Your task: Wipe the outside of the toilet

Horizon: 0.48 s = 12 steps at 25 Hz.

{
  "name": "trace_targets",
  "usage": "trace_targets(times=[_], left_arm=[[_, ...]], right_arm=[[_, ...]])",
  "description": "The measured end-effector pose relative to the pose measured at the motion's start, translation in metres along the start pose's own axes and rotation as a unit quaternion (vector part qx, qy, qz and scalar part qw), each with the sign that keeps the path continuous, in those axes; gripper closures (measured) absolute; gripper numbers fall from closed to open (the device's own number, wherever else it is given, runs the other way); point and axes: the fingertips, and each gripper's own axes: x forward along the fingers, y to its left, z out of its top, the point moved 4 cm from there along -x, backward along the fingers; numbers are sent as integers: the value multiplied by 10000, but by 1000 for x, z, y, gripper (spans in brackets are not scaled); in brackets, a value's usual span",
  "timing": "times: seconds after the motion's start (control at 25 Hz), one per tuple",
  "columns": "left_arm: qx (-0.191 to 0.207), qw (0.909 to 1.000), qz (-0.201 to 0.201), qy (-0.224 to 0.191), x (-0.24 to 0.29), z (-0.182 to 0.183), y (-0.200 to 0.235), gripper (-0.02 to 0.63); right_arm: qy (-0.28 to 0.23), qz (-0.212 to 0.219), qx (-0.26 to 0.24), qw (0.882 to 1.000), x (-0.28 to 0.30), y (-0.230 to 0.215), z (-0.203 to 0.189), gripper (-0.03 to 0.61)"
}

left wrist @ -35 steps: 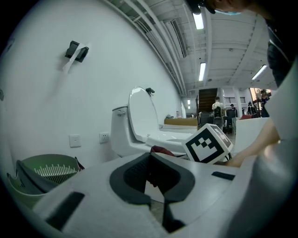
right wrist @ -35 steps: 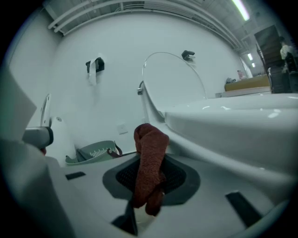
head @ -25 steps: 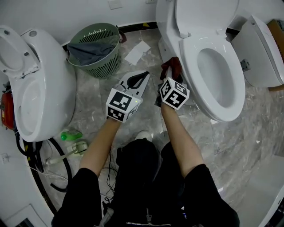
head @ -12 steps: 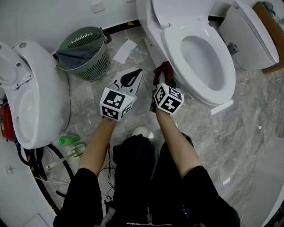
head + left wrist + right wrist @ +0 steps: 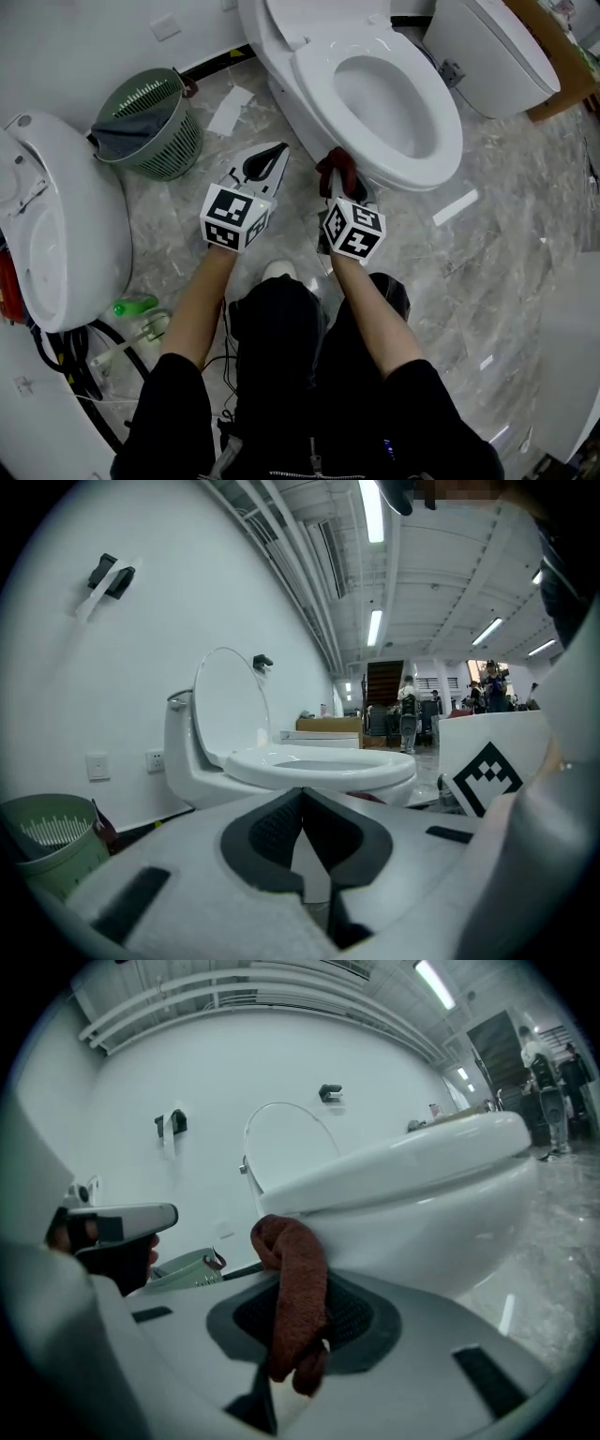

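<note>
- Shifting since a second ago: white ceramic toilet is sliding up-left in the head view, and the cloth is travelling along the bowl's outer wall toward its front.
- That toilet is standing with lid up and seat down. Its bowl is looking empty from the head view, though I'm not making out the water level.
- Second white toilet is lying on its side at far left, well apart and not in play.
- Risk: wiping is happening just under the seat overhang, so lifting the right gripper could be knocking the seat rim or dragging the cloth onto the seat top instead of the outside.
- Round green slatted plastic basket is standing near the wall and holding a dark grey liner or fabric bunched at one side. Nothing else is showing in it.
- Left gripper is idling with pads pressed together on nothing, pointing at the floor beside the bowl. Risk: it's hanging close enough to be clipping the right gripper on a backstroke.
- Right gripper is clamping the rust-brown terry cloth.
- Risk: the cloth is bunching into a narrow roll and drooping over the jaws, so little of it is meeting the porcelain. It could be working loose under friction, letting bare jaws scrape the glaze.
</note>
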Motion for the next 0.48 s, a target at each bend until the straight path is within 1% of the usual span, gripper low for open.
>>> trace_targets(times=[0.24, 0.48], left_arm=[[21, 9997, -258, -46, 20, 2, -24, 606], [11, 9988, -476, -66, 37, 1, -47, 606]], right_arm=[[-69, -46, -36, 10000, -38, -31, 4, 491], [-104, -219, -45, 9997, -66, -69, 4, 491]])
